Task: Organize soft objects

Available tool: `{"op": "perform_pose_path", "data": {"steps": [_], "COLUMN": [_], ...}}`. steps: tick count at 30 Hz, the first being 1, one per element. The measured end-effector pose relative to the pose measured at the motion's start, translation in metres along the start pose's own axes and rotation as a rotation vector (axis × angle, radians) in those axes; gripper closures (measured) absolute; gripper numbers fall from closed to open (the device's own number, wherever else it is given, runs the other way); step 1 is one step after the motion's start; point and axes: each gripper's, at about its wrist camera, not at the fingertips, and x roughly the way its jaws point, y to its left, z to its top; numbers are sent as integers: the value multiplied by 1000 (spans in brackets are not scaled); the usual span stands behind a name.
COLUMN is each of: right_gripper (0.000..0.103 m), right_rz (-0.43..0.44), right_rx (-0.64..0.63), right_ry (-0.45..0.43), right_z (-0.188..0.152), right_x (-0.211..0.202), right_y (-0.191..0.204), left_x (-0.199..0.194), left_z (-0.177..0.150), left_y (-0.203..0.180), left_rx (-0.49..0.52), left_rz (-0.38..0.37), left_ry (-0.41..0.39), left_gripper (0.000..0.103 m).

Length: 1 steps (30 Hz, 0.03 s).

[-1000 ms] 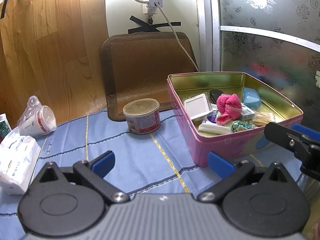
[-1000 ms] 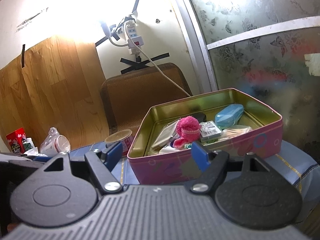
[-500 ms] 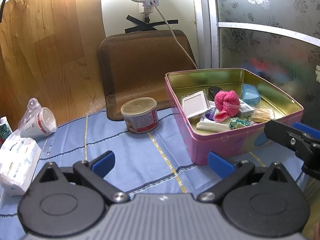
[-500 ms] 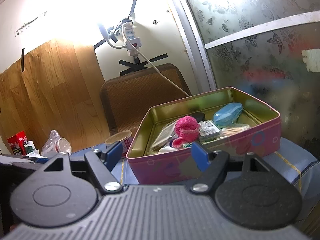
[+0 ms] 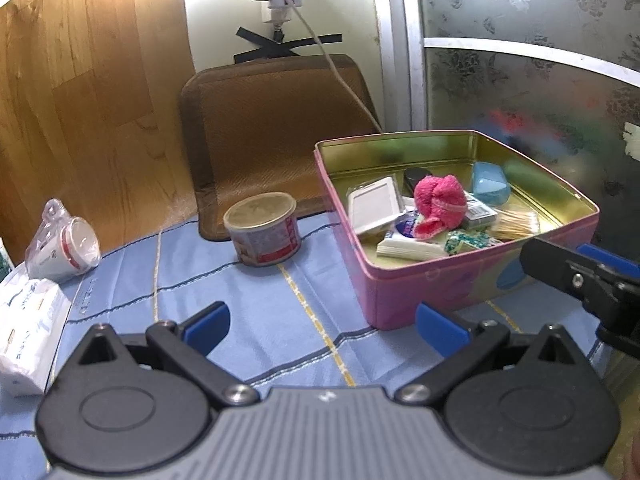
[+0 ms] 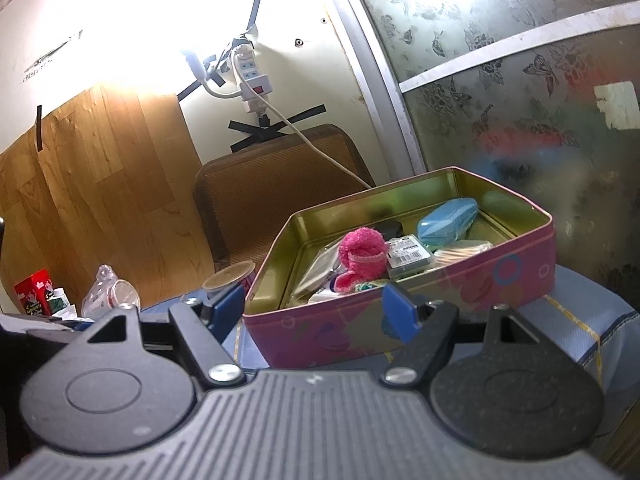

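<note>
Pink terry cloth (image 5: 439,203), rolled and banded into a soft bundle, lies near the middle of the open pink tin (image 5: 404,292), on top of the small flat packets there. Its long axis runs from the tin's near-left side up toward the far right, with the loose tail end pointing at the near-left corner and the rounded knot toward the back wall.

Going left to right across the blue tablecloth (image 5: 248,320): a white tissue pack (image 5: 28,332) at the left edge, a bagged paper cup (image 5: 66,246) tipped on its side behind it, a round lidded can (image 5: 264,232) standing in front of the brown mat (image 5: 276,128) that leans on the wall, then the tin toward the right edge. Inside the tin, a white card box (image 5: 376,206) sits left of the cloth, a pale blue case (image 5: 490,188) and a bundle of cotton swabs (image 5: 516,224) to its right.

The left gripper (image 5: 320,326) hovers over the cloth's near edge, fingers spread wide with nothing between them; the bundle is ahead of it and to its right, well apart. The right gripper (image 6: 316,304) is likewise spread and empty, low before the tin's near wall, with the bundle just beyond that wall.
</note>
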Motion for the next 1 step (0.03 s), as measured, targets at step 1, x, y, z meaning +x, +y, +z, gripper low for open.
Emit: {"op": "perform_pose_path", "data": {"steps": [1], "right_gripper": [25], "right_rz": [0], "right_rx": [1], "right_ry": [0], "right_z": [0], "right_x": [0], "right_y": [0], "left_x": [0], "left_z": [1], "left_y": [-1], "left_rx": [6], "left_rz": [-6], "left_ry": [-3], "left_gripper": [0]}}
